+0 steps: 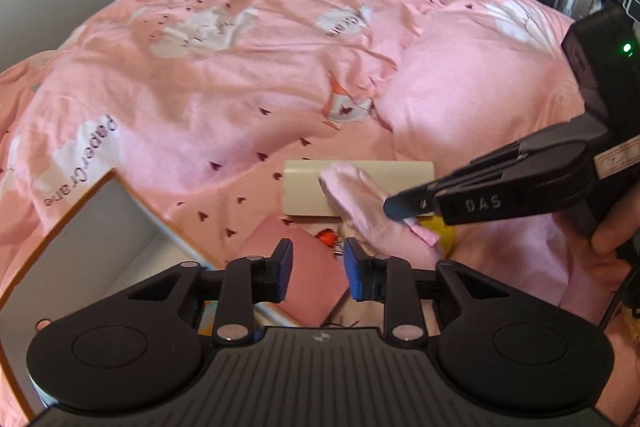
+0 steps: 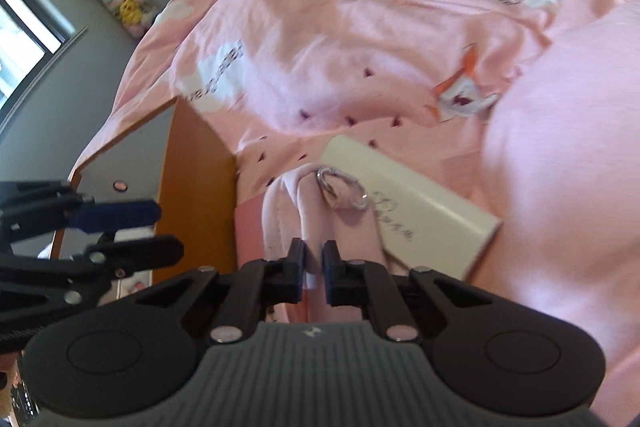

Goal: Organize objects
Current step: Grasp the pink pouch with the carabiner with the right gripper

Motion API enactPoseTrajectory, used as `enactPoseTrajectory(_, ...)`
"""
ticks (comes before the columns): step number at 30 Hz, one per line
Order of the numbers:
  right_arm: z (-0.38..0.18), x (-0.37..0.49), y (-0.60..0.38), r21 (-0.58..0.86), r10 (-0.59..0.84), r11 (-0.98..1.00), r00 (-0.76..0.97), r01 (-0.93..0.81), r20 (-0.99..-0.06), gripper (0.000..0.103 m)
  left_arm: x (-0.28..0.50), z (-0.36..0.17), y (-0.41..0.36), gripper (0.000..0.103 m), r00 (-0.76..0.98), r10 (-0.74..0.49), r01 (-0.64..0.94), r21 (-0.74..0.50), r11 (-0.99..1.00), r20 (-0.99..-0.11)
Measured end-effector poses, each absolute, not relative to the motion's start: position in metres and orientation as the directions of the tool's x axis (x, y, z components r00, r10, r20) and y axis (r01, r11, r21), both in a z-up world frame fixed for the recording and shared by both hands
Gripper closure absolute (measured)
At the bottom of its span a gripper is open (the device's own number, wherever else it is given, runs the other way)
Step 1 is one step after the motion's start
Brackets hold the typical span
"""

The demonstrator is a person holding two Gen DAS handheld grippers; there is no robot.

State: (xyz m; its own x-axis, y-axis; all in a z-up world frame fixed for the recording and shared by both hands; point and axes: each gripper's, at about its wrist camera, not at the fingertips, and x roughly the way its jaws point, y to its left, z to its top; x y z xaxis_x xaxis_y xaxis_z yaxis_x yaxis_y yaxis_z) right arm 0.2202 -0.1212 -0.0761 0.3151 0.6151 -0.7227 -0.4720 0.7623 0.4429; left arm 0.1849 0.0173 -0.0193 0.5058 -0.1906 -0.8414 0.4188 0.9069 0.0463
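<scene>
The right tool [image 2: 313, 269] is pinched shut on a pink cloth pouch [image 2: 320, 211] that drapes over a white box [image 2: 416, 203] on the bed [image 1: 240, 67]. The left tool [image 1: 318, 269] hangs narrow and empty above a pink notebook [image 1: 308, 275]. Held only by soft fabric, the pouch could slip, or its metal ring [image 2: 340, 187] could snag the box and drag it.

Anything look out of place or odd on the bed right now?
Yes: a pale pink cloth item with metal rings is draped across the white box instead of lying flat. The right claw is shut on its near end.
</scene>
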Motion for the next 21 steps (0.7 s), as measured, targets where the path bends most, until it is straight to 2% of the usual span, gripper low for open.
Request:
enactPoseTrajectory(8, -0.081, 0.228, -0.148, 0.51, 0.644, 0.756, 0.326, -0.411, -0.692, 0.096, 0.221, -0.05, -0.023, 0.091, 0.403, -0.21, 0.488, 0.016, 0.873, -0.891)
enactPoseTrajectory(11, -0.076, 0.228, -0.154, 0.524, 0.663, 0.741, 0.334, -0.42, -0.67, 0.087, 0.225, -0.053, -0.024, 0.091, 0.385, -0.259, 0.501, -0.035, 0.865, -0.886)
enactPoseTrajectory(12, -0.075, 0.227, -0.155, 0.527, 0.669, 0.735, 0.328, -0.427, -0.667, 0.073, 0.226, -0.053, -0.023, 0.091, 0.377, -0.275, 0.504, -0.053, 0.862, -0.884)
enactPoseTrajectory(13, -0.074, 0.227, -0.156, 0.527, 0.676, 0.727, 0.323, -0.439, -0.663, 0.067, 0.227, -0.053, -0.024, 0.091, 0.373, -0.277, 0.507, -0.056, 0.86, -0.886)
enactPoseTrajectory(15, -0.073, 0.228, -0.159, 0.539, 0.691, 0.711, 0.307, -0.452, -0.654, 0.065, 0.227, -0.054, -0.026, 0.091, 0.372, -0.275, 0.514, -0.051, 0.857, -0.887)
enactPoseTrajectory(18, -0.078, 0.232, -0.16, 0.555, 0.699, 0.704, 0.292, -0.443, -0.653, 0.053, 0.229, -0.054, -0.027, 0.091, 0.364, -0.276, 0.531, -0.046, 0.846, -0.889)
enactPoseTrajectory(21, -0.089, 0.242, -0.156, 0.566, 0.69, 0.716, 0.287, -0.408, -0.665, 0.053, 0.229, -0.058, -0.029, 0.091, 0.355, -0.279, 0.563, -0.035, 0.826, -0.892)
